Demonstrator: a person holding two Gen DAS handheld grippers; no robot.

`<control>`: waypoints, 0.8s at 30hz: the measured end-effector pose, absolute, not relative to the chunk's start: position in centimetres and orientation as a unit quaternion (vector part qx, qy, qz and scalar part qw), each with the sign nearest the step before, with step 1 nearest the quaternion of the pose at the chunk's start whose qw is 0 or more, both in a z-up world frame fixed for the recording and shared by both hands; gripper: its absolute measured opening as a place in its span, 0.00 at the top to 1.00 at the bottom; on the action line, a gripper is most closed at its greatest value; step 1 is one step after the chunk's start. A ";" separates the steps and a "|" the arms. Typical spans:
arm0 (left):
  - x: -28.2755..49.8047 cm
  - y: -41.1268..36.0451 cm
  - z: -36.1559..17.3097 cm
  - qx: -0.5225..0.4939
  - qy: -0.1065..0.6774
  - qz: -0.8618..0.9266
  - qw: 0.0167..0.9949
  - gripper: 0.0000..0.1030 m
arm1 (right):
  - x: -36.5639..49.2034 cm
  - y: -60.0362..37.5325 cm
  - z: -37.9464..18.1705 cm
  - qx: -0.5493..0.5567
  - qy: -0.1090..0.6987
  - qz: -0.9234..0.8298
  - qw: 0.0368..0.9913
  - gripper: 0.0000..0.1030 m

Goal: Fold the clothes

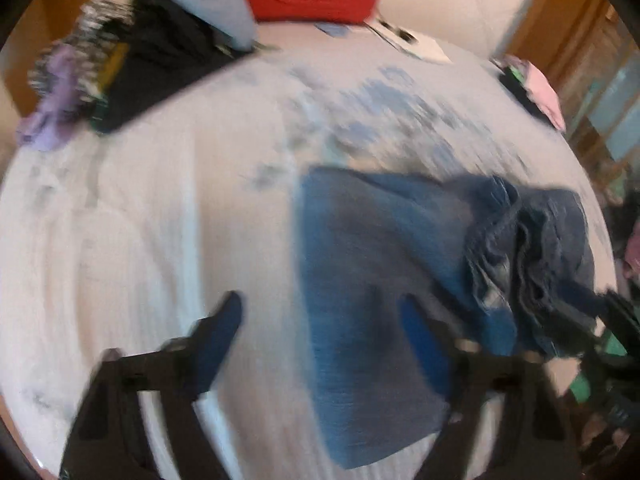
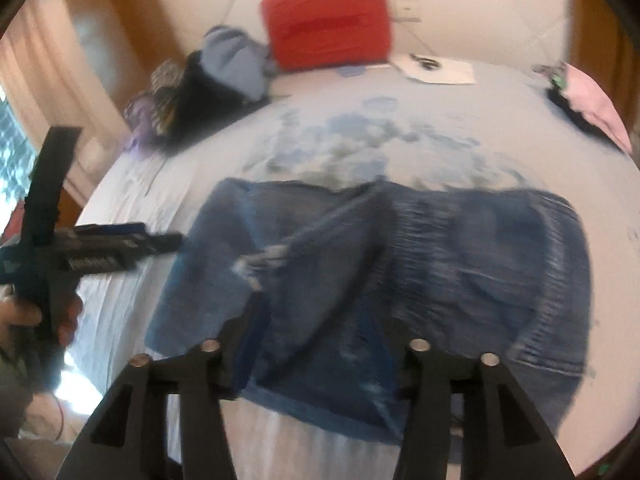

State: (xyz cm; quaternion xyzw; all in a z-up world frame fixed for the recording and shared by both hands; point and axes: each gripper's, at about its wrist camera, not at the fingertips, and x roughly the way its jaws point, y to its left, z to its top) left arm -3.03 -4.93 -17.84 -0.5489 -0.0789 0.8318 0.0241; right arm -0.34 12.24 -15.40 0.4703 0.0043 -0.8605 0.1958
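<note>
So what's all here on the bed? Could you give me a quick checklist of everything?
Surface: bed, pale sheet with blue print.
Job's things: blue jeans, partly folded, lying flat.
Clutter: unfolded clothes pile far left; red bag at headboard; white paper; pink and dark garments far right.
Grippers: left gripper fingers open, empty; right gripper fingers open over the jeans.
Cables: nothing seen.
Surroundings: wooden walls, curtain; blurred.

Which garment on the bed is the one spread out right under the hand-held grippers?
The blue jeans, lying flat at the near edge of the bed. The other clothes are bunched in a pile at the far-left corner beside the red bag.
</note>
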 end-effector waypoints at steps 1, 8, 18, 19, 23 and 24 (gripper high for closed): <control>-3.0 -4.4 -18.6 -0.557 -0.072 0.827 0.025 0.61 | -0.7 11.2 -15.8 0.471 0.011 -0.860 0.196 0.38; -2.6 -4.3 -20.0 -0.569 -0.040 0.821 0.016 0.74 | -2.6 11.2 -18.4 0.490 -0.016 -0.862 0.131 0.95; -3.1 -4.0 -16.4 -0.547 -0.037 0.835 0.046 0.74 | 2.0 19.3 -16.2 0.505 -0.124 -0.850 0.076 0.74; -3.6 -3.6 -15.7 -0.536 -0.034 0.842 0.053 0.74 | 2.0 19.5 -15.3 0.491 -0.128 -0.858 0.079 0.74; -6.2 -1.1 -15.8 -0.525 -0.011 0.848 0.076 0.74 | -0.6 18.0 -13.3 0.455 -0.143 -0.869 0.133 0.74; -6.8 -0.4 -16.4 -0.529 0.000 0.845 0.077 0.74 | -1.6 17.3 -13.3 0.454 -0.145 -0.867 0.145 0.74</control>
